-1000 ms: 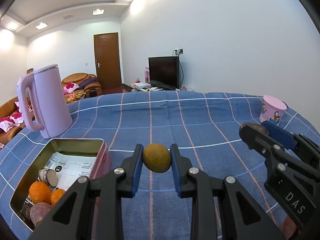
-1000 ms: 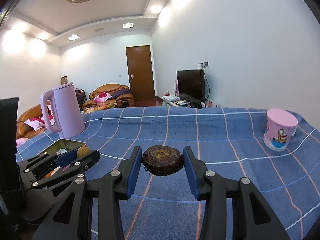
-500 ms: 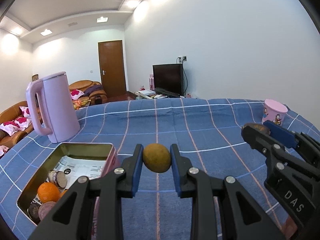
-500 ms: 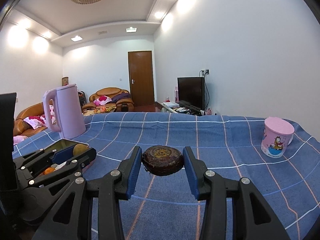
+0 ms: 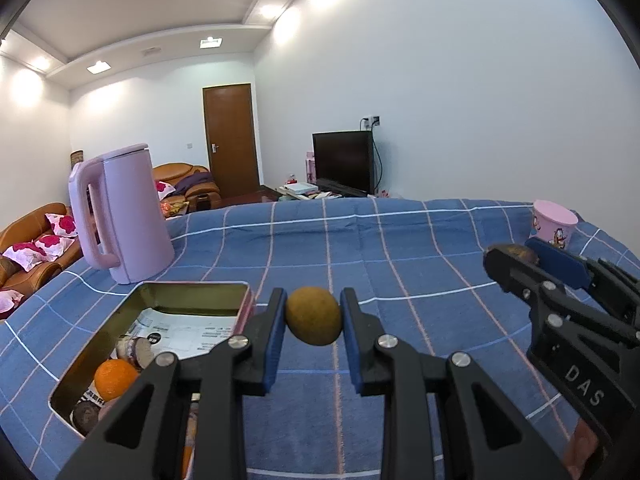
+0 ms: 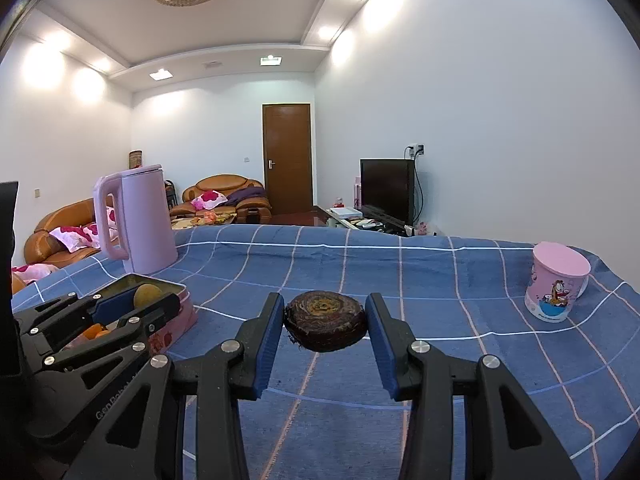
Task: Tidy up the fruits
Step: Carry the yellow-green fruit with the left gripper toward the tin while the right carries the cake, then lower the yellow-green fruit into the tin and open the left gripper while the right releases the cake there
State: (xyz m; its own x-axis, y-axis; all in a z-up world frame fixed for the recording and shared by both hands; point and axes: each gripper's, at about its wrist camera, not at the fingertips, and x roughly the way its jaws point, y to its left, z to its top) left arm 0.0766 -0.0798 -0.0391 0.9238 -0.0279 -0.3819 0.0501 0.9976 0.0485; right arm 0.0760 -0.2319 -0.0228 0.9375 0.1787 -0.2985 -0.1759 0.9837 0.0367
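So, quick rundown of where things sit:

Yellow fruit: the round yellow-brown fruit [image 5: 313, 315] is pinched between the blue pads of the left gripper [image 5: 313, 322], held up off the cloth, just right of the tin.

Dark fruit: a flat, dark brown fruit [image 6: 326, 320] with a swirly top — no idea what kind — is clamped in the right gripper [image 6: 326, 326], also in the air.

Tin: the open metal tin [image 5: 192, 289] sits on the left, lined with printed paper. Inside I can see an orange [image 5: 114, 378] and a couple of dark pieces near the front end.

Progress: I'd say partway. Some fruit is already in the tin, two pieces are in the grippers and not yet dropped in. Can't see any other loose fruit on the cloth, but the views don't cover everything.

Room in the tin: the far half is bare paper — that looks like the easy spot to drop into.

Edges: the tin's right wall is just beside the left gripper, so the yellow fruit has to clear that rim going in.

Neighbours: the pink kettle [image 5: 122, 214] stands right behind the tin; the pink cup [image 6: 557, 286] is well off to the right.

Open space: the blue checked tablecloth [image 5: 400, 248] between the grippers and the cup looks free for swinging across.
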